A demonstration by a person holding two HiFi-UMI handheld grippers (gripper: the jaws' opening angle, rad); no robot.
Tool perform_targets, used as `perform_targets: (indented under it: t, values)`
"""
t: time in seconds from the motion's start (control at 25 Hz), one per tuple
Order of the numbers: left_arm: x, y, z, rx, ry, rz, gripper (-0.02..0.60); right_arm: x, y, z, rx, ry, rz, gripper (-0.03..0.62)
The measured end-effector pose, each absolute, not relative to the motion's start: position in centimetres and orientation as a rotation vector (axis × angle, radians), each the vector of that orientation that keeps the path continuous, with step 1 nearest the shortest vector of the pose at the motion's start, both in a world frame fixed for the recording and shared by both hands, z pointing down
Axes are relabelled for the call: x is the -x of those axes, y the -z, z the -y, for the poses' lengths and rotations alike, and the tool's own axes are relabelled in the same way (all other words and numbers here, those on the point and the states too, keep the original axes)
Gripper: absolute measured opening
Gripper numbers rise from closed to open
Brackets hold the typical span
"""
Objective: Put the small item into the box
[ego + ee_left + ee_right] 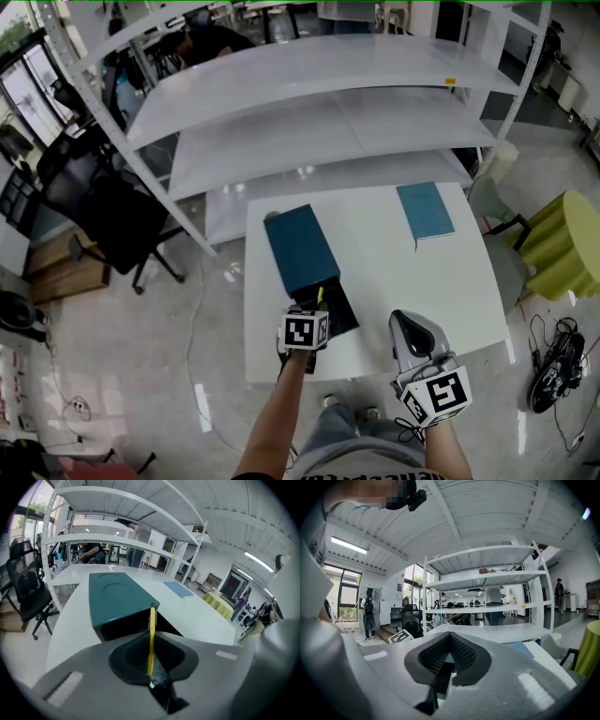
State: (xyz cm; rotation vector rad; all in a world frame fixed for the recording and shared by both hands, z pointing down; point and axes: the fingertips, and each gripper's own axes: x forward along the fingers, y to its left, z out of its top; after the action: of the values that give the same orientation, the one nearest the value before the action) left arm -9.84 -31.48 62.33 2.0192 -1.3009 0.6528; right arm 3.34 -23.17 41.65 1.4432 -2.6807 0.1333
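A thin yellow stick-like item [151,639] stands upright between the pads of my left gripper [151,660], which is shut on it. Just beyond its tip lies the teal box [119,599], with its black inner tray [136,629] slid out toward me. In the head view my left gripper [312,309] hovers over the open black tray [339,307] at the near end of the teal box [300,246], and the yellow item [319,296] shows above the tray. My right gripper [403,322] is held to the right over the table's front, shut with nothing in it [449,641].
A flat teal lid or pad [425,210] lies at the back right of the white table [394,267]. White metal shelving [319,103] stands behind the table. A black office chair [98,211] is at the left and a yellow-green seat [562,244] at the right.
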Motion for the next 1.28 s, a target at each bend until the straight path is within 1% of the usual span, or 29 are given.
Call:
perform_targets:
  t: [0.48, 0.76, 0.88, 1.16, 1.28]
  values:
    - [8.5, -65.0, 31.7, -1.935, -0.759, 1.197, 0.046, -3.7, -41.8, 23.4, -1.459, -0.138, 2.664, 0.002]
    - [8.1, -65.5, 31.9, -1.901, -0.832, 1.164, 0.041, -3.4, -41.8, 23.5, -1.456, -0.133, 2.663, 0.002]
    - [7.5, -65.3, 32.1, -1.887, -0.819, 1.145, 0.040, -3.5, -41.8, 23.5, -1.457, -0.134, 2.663, 0.002]
    - [8.5, -66.0, 33.3, -1.815, -0.858, 1.242, 0.034, -3.5, -41.8, 23.5, -1.456, -0.137, 2.666, 0.002]
    - [7.8, -66.5, 33.3, -1.802, -0.872, 1.218, 0.034, -3.4, -42.0, 23.5, -1.449, -0.137, 2.669, 0.002]
